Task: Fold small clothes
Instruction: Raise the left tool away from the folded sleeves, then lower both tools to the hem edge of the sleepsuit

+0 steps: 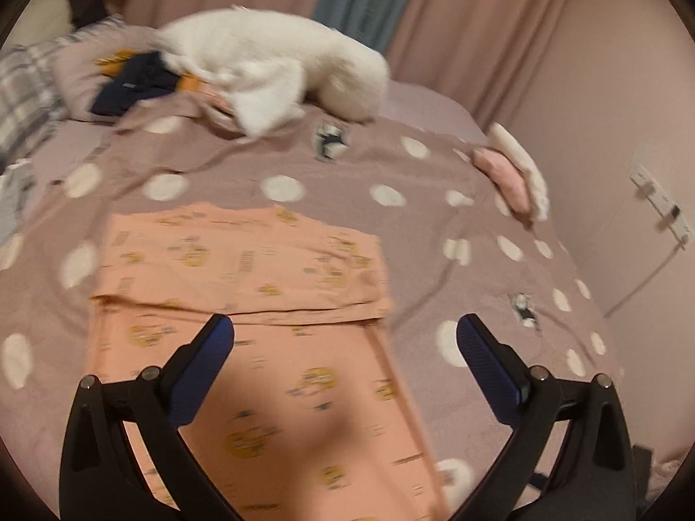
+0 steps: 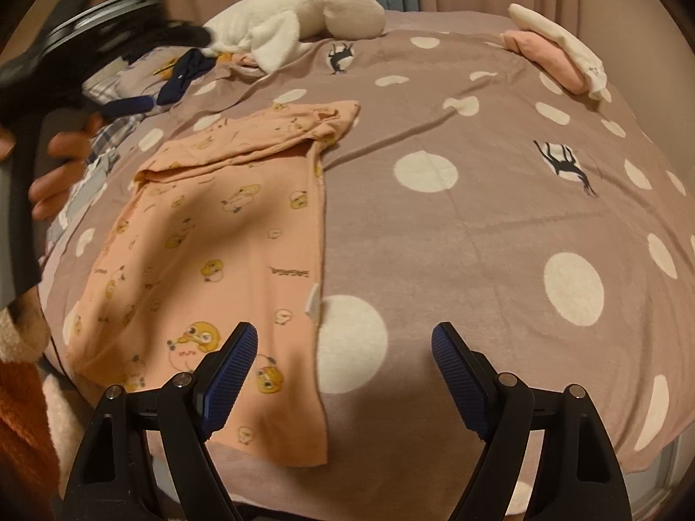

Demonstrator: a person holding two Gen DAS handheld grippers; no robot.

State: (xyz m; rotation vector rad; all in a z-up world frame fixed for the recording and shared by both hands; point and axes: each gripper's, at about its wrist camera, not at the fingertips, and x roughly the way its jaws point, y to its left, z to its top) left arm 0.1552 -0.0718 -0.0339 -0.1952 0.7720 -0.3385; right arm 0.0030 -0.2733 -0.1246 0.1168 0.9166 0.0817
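Here, soft peach printed garment point(image 2: 226, 234) lies half-folded on dotted blanket point(image 2: 478, 225)

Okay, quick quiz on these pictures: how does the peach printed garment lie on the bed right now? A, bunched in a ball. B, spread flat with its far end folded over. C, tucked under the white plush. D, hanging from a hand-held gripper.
B: the peach garment lies flat on the polka-dot blanket, its far end doubled over, and both open hand-held grippers hold nothing.
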